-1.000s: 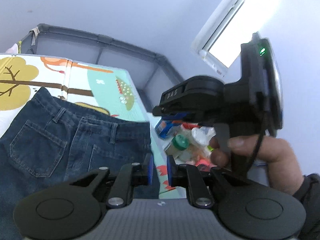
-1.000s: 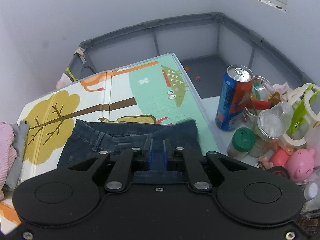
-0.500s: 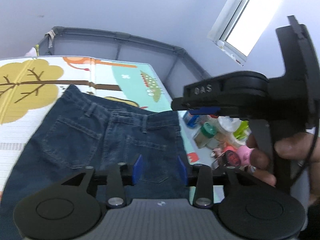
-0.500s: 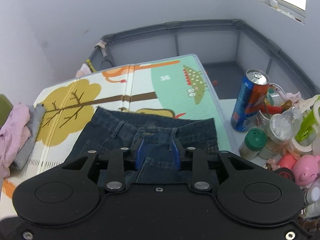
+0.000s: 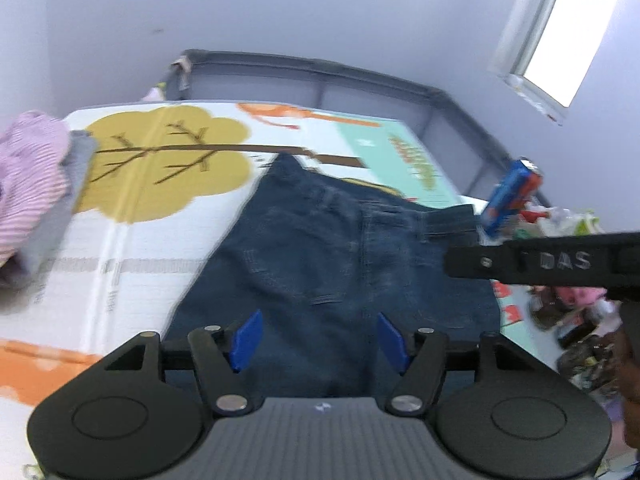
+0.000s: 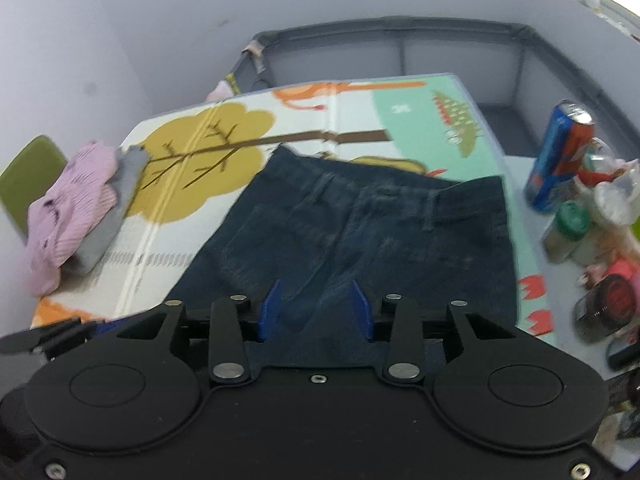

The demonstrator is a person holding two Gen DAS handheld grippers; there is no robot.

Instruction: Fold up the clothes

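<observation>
Left wrist view: both claws, the left claw [image 5: 318, 338] and right claw [image 6: 316, 310], are opening empty over the jeans [image 5: 340, 264], so a shallow pinch probably drops denim.

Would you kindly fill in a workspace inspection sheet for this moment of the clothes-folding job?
Surface: play mat with tree and animal prints, lying flat.
Job's things: dark jeans spread on the mat, back pockets up, waistband at the far end; pink striped garment bunched on a grey one at the mat's left edge.
Clutter: drink can standing upright, green-capped jar, pink toy and jars crowded right of the mat.
Grippers: left gripper and right gripper both opening above the jeans, pads gripping nothing.
Cables: nothing seen.
Surroundings: grey playpen rail, pale walls, window upper right.
</observation>
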